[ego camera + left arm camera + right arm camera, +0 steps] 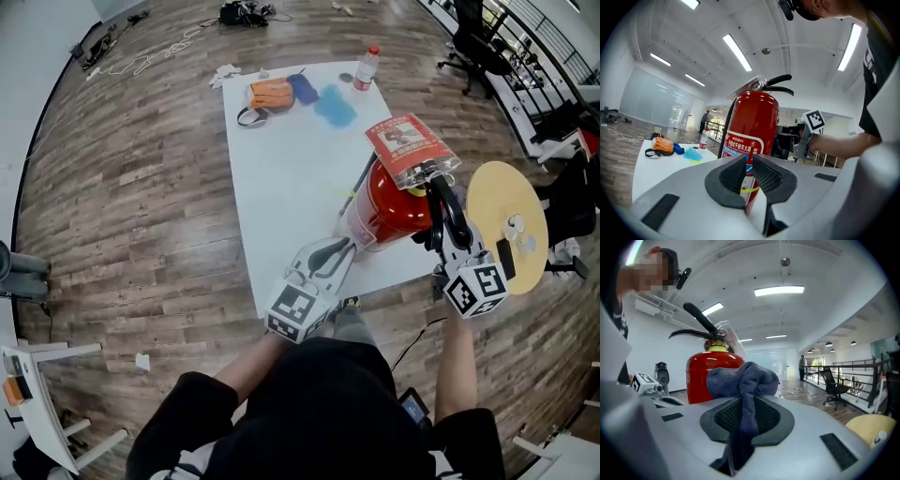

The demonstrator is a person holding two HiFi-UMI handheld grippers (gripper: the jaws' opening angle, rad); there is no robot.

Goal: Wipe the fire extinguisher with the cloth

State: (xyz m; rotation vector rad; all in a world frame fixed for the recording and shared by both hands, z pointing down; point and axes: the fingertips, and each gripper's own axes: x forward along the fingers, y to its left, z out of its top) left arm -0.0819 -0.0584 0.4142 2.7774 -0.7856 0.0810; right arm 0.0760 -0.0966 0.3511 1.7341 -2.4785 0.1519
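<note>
A red fire extinguisher (386,204) stands upright near the front right of the white table (281,187), a plastic-covered tag (405,142) at its black handle. My right gripper (437,192) is at the extinguisher's right side, shut on a blue-grey cloth (743,376) bunched above the jaws (746,404); the cloth sits just in front of the red body (705,376). My left gripper (341,247) is low at the cylinder's front left. Its jaws (749,161) are closed with nothing between them, and the cylinder with its label (752,126) is right behind.
At the table's far end lie an orange bag (270,92), a blue item (303,88), a light blue cloth (335,105) and a plastic bottle (366,67). A round yellow tabletop (506,220) stands to the right of my right gripper. Office chairs (473,42) are further back.
</note>
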